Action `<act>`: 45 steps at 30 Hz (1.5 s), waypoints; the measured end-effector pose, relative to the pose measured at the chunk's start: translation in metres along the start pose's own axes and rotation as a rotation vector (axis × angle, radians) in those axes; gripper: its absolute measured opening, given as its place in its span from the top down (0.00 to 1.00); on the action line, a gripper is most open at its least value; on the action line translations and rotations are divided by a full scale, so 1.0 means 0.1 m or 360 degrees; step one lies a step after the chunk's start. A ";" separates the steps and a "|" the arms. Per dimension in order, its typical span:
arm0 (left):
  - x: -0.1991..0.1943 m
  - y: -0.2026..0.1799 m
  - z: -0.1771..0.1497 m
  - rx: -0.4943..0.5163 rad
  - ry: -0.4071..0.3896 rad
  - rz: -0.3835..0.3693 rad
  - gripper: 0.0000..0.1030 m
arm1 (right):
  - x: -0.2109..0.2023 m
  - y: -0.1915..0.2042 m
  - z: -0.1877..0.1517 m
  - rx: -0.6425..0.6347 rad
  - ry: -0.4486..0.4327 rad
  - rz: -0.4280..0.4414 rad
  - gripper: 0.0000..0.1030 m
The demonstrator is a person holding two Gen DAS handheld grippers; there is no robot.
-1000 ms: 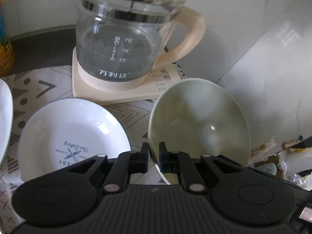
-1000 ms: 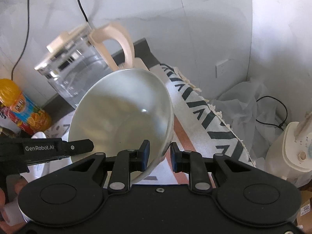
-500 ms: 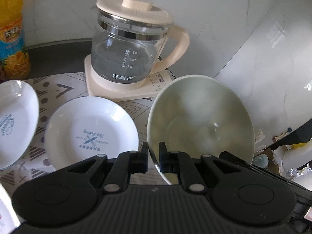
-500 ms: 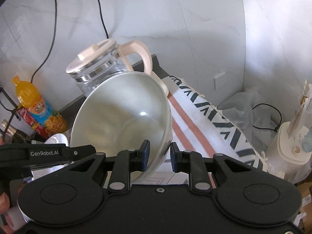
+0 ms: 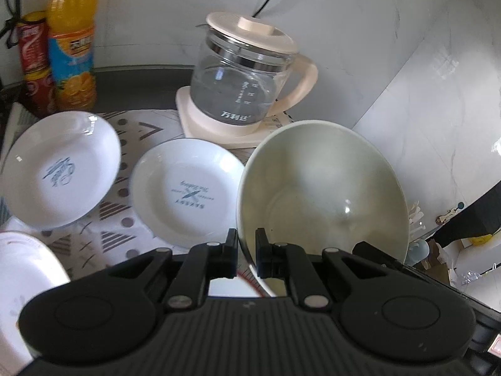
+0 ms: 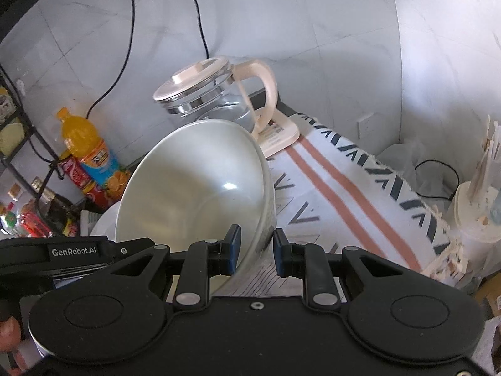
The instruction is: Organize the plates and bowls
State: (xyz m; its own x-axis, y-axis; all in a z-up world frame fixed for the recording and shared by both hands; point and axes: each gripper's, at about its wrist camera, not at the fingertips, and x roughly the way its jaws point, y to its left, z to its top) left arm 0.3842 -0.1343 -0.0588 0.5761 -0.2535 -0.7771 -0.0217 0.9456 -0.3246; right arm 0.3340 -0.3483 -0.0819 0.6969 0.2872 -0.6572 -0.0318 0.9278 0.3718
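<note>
Two grippers hold one pale green bowl (image 5: 325, 194) between them, tilted so its open side faces the cameras. In the left wrist view the left gripper (image 5: 246, 252) has its jaws clamped on the bowl's near rim at the lower left, one finger inside the bowl and one outside. In the right wrist view the right gripper (image 6: 254, 249) pinches the same bowl (image 6: 194, 185) at its lower right rim, again with the wall between the two fingers. The bowl is lifted clear of the patterned cloth (image 6: 338, 194) that covers the counter.

Beside the bowl, in the left wrist view, a white plate (image 5: 184, 188) with blue print lies flat on the cloth. A second white plate (image 5: 59, 169) sits further left, tilted, and the edge of a third plate (image 5: 28, 282) shows at the lower left corner.

Behind the plates stands a glass kettle (image 5: 244, 84) with a cream lid and handle on a cream base. At the back left an orange drink bottle (image 5: 73, 40) stands just beside a red can (image 5: 33, 59), near the pale tiled wall.
</note>
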 end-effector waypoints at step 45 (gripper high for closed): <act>-0.39 0.58 -0.64 -0.0130 0.0094 0.0115 0.90 | -0.10 0.44 -0.66 -0.0161 0.0121 0.0028 0.78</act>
State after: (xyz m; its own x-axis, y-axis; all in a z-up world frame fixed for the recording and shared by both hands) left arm 0.3082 -0.0826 -0.0818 0.5215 -0.1989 -0.8298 -0.1297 0.9427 -0.3074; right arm 0.2782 -0.2941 -0.1026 0.6394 0.3172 -0.7004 -0.1184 0.9407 0.3180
